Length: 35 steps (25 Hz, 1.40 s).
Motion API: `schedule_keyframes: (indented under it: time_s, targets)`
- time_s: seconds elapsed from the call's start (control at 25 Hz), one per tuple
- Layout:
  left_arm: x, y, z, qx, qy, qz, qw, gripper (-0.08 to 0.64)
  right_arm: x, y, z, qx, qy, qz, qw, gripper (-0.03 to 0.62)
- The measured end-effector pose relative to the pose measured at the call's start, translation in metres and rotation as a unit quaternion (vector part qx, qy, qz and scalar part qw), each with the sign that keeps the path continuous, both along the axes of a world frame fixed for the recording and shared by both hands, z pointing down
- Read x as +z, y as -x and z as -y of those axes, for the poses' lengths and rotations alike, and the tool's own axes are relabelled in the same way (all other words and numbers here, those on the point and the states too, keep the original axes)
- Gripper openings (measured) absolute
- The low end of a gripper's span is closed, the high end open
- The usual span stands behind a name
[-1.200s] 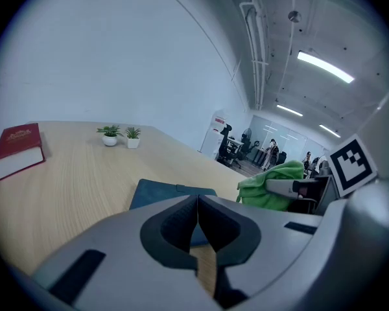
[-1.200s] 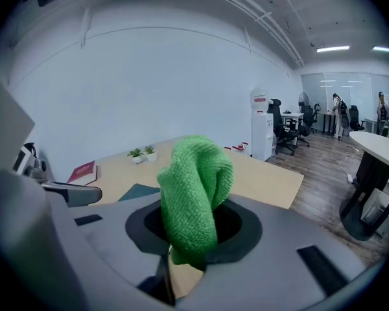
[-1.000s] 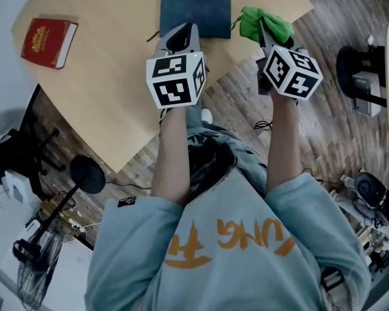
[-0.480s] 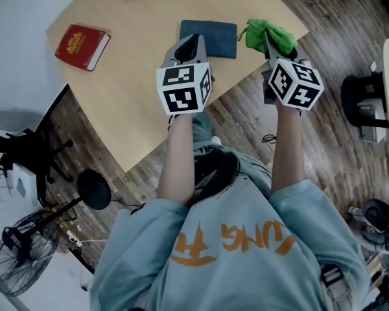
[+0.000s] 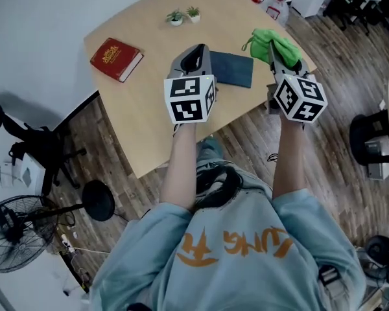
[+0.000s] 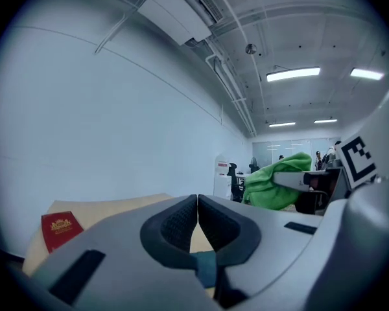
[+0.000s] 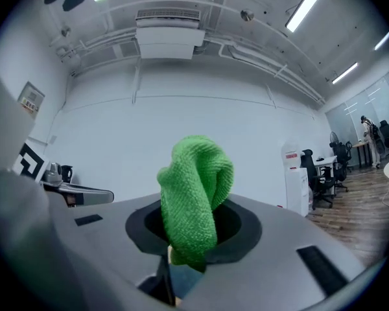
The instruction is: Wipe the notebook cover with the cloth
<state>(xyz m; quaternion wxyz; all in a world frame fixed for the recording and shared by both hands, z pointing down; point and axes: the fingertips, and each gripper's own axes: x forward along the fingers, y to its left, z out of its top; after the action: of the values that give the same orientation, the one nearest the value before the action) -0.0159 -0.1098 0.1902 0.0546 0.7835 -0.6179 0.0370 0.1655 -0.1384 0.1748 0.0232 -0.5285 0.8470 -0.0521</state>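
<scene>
Green microfibre cloth (image 7: 194, 186): soft, light, limp by the look; bunched fold pinched in right gripper (image 7: 189, 237), frame centre. Dark blue notebook (image 5: 232, 69): stiff, flat, upper centre on table (image 5: 142, 109); likely slides. Left gripper (image 6: 198, 220): jaws together, empty.

On the table (image 5: 142, 122), a hardcover book (image 5: 116, 59) lies well left of the notebook (image 5: 232, 69), two potted plants (image 5: 183, 15) behind the notebook, the cloth (image 5: 272, 43) just right.

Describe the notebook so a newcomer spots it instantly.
Start at the wooden table; towards its right-hand corner in the head view lies the notebook. It is thin, flat and dark blue-grey, unlike the thick red book further left and the green cloth just right.
</scene>
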Motion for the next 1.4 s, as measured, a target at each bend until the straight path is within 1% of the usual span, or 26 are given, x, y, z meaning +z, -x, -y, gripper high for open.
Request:
schedule_keyframes:
  time_s: [0.08, 0.16, 0.24, 0.32, 0.48, 0.68, 0.84, 1.4]
  targets:
    - [-0.012, 0.009, -0.006, -0.009, -0.018, 0.013, 0.9997, 0.021, -0.013, 0.010, -0.006, -0.013, -0.020, 0.010, 1.000, 0.084]
    - [-0.024, 0.017, -0.012, -0.019, -0.041, 0.016, 0.9989, 0.021, -0.022, 0.023, -0.009, -0.026, -0.032, 0.004, 0.999, 0.083]
    - [-0.034, 0.025, -0.019, -0.028, -0.062, 0.021, 0.9974, 0.021, -0.029, 0.033, -0.012, -0.035, -0.040, -0.005, 0.999, 0.083]
    - [-0.037, 0.030, -0.027, -0.034, -0.072, 0.026, 0.9965, 0.021, -0.031, 0.039, -0.017, -0.037, -0.043, -0.005, 0.998, 0.081]
    - [-0.037, 0.044, -0.037, -0.046, -0.071, 0.030, 0.9959, 0.020, -0.032, 0.050, -0.021, -0.042, -0.042, -0.008, 0.998, 0.081]
    - [-0.041, 0.054, -0.046, -0.059, -0.074, 0.033, 0.9950, 0.021, -0.033, 0.058, -0.025, -0.051, -0.041, 0.000, 0.998, 0.081]
    - [-0.036, 0.063, -0.049, -0.066, -0.068, 0.032, 0.9950, 0.021, -0.027, 0.069, -0.024, -0.060, -0.035, -0.004, 0.998, 0.081]
    - [-0.018, 0.062, -0.041, -0.064, -0.044, 0.035, 0.9963, 0.021, -0.014, 0.072, -0.015, -0.073, -0.029, -0.004, 0.997, 0.081]
